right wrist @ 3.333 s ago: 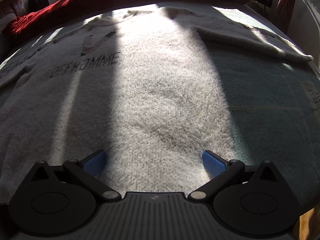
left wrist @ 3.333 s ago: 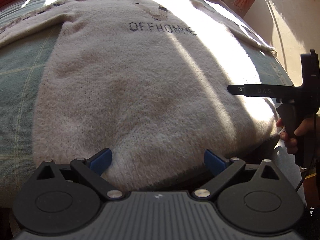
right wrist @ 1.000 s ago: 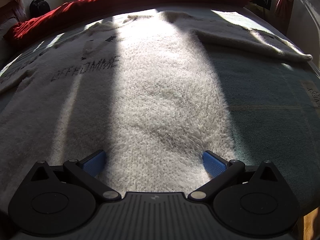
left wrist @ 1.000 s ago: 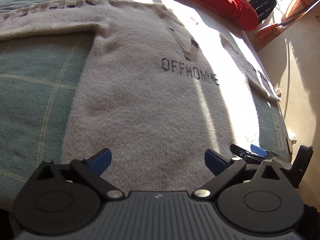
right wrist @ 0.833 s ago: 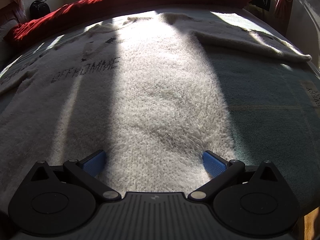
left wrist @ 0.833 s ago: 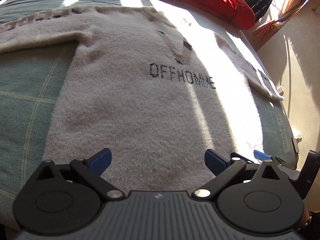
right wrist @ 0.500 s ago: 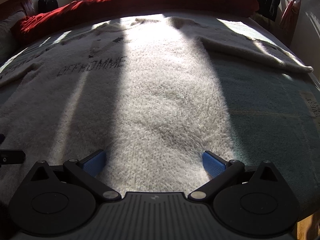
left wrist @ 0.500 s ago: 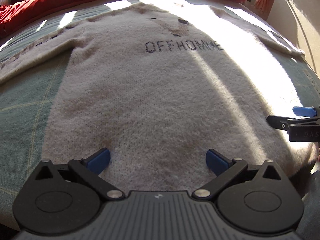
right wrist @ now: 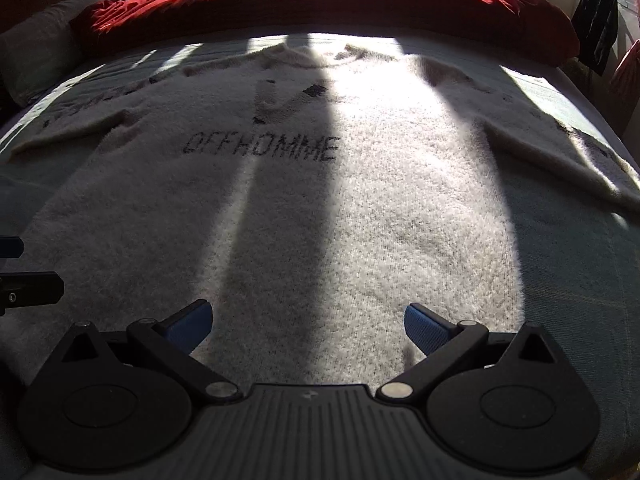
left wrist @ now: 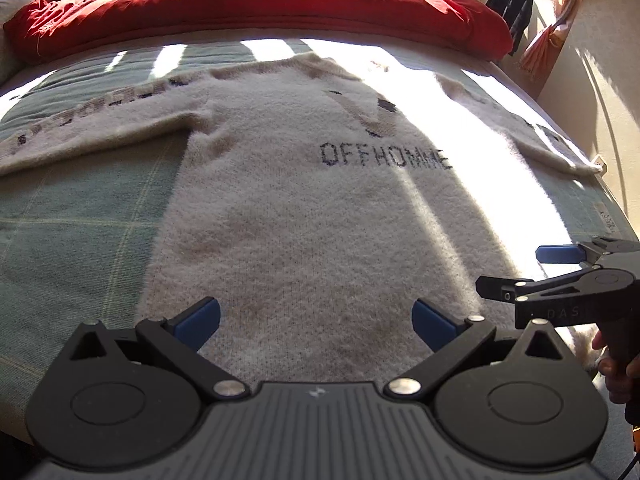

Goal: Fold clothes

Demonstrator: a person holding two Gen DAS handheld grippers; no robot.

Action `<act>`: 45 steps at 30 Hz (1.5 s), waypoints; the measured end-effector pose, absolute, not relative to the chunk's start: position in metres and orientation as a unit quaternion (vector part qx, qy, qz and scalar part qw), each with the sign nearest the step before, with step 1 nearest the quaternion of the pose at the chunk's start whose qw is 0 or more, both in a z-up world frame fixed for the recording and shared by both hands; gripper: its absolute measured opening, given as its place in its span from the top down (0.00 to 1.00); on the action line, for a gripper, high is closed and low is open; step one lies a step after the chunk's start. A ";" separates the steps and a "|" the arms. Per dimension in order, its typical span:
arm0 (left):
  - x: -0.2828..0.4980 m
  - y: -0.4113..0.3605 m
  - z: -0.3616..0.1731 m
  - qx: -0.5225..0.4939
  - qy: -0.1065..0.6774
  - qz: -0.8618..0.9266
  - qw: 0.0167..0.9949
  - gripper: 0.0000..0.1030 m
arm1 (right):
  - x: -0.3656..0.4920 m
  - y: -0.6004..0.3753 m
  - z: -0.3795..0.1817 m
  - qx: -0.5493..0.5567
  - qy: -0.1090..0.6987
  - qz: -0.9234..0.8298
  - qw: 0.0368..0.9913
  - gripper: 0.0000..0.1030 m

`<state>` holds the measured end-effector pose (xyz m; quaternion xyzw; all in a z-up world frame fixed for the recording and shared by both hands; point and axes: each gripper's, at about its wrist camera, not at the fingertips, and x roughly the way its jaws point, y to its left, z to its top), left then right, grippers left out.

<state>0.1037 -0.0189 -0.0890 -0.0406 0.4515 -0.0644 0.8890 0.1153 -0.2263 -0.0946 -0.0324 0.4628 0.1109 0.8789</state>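
1. The left wrist view sits low at the foot of the bed (left wrist: 80, 216), just behind the left claw (left wrist: 316, 320), facing 12 o'clock along the sweater (left wrist: 304, 216) toward the red duvet (left wrist: 256, 12).
2. The right wrist view looks the same way from just behind the right claw (right wrist: 308, 326), equally low and close above the sweater's hem.
3. Both views share the sweater's chest with the OFFHOMME lettering (left wrist: 386, 158), both sleeves and the duvet.
4. Each sees the other: the right claw enters the left view at 3 o'clock, the left claw shows in the right view at 9 o'clock.
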 end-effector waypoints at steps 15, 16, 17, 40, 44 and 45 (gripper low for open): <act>0.117 -0.028 -0.088 -0.050 0.440 -0.095 0.891 0.02 | 0.075 -0.226 -0.110 -0.040 0.483 0.097 0.869 0.00; 0.119 -0.031 -0.088 -0.047 0.440 -0.098 0.891 0.02 | 0.073 -0.227 -0.108 -0.037 0.484 0.095 0.869 0.00; 0.122 -0.033 -0.089 -0.044 0.441 -0.100 0.891 0.02 | 0.072 -0.228 -0.106 -0.034 0.485 0.093 0.869 0.00; 0.204 -0.050 -0.058 -0.037 0.489 -0.058 0.870 0.01 | 0.196 -0.259 -0.117 -0.028 0.370 0.074 0.926 0.00; 0.281 -0.091 -0.020 -0.049 0.475 -0.118 0.871 0.01 | 0.208 -0.257 -0.127 -0.042 0.361 0.090 0.927 0.00; 0.307 -0.108 -0.013 -0.060 0.471 -0.140 0.869 0.01 | 0.205 -0.259 -0.128 -0.042 0.355 0.095 0.929 0.00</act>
